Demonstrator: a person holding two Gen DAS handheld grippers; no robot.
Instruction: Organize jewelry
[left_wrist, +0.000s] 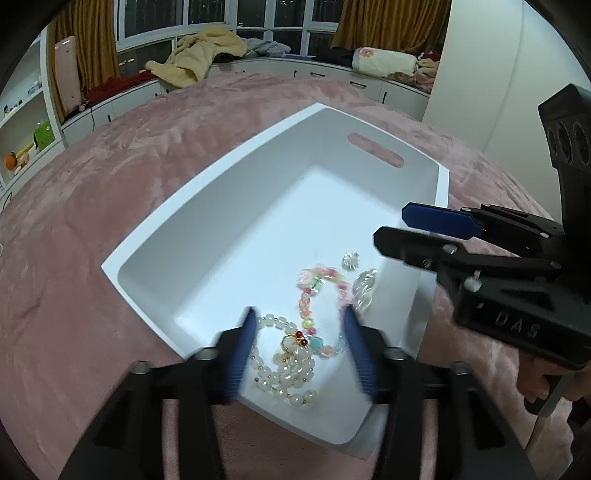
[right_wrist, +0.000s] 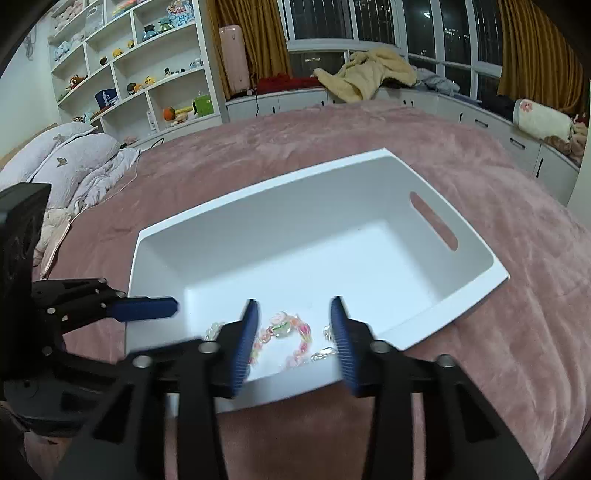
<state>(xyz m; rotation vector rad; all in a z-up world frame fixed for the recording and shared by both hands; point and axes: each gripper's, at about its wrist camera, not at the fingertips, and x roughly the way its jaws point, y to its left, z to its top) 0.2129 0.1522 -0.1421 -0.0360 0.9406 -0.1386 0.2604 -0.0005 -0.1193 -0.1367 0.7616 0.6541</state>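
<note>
Left tongs (left_wrist: 299, 325) spread wide, nothing held, poised over near corner of white tray (left_wrist: 221, 177). Right tongs (right_wrist: 293, 321) likewise wide apart, empty, above tray's near rim. Jewelry bunched in that corner: pale bead bracelet (left_wrist: 291, 373), pastel bead bracelet (left_wrist: 314, 299), clear pieces (left_wrist: 364, 288) against side wall. Rest of tray floor bare. Tray sits on pink bed (left_wrist: 92, 258), open blanket all round.
</note>
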